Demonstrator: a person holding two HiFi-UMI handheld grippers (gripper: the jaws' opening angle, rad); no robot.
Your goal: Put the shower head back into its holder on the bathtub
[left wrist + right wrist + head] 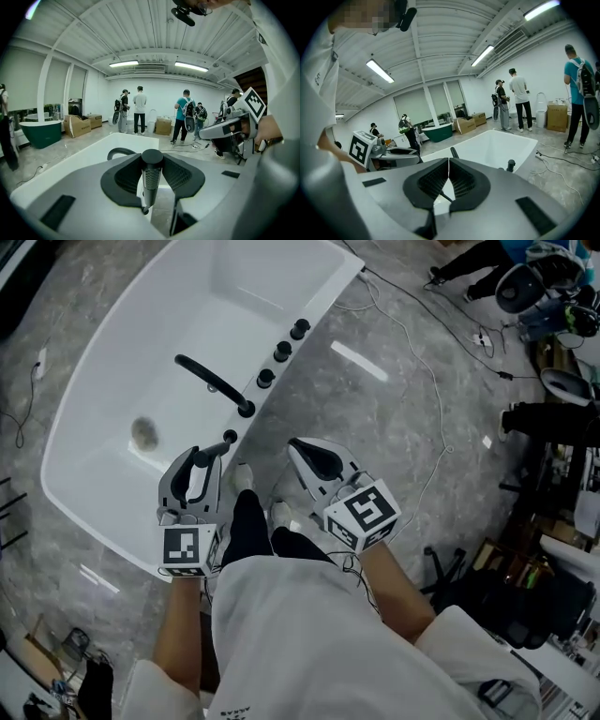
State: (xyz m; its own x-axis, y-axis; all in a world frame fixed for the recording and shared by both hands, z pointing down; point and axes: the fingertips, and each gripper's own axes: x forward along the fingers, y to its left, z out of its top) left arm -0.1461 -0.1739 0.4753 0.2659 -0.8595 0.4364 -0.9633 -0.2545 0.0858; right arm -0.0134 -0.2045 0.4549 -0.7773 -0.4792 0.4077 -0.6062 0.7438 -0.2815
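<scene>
A person's white shirt (309, 634) fills the bottom of the head view, over a big white bathtub (98, 390) on the grey floor (384, 418). The left tool (208, 456) is clamped on a thin black shower head (151, 180), whose tip is just beside the small black holder hole (230, 436) on the tub's rim. The right tool (302, 448) is closed tight and empty, beside the tub.

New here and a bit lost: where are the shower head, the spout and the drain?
shower head (151, 178): left gripper view, on its textured handle.
spout (214, 382): head view, middle of its black arm.
drain (143, 433): head view, its centre.
</scene>
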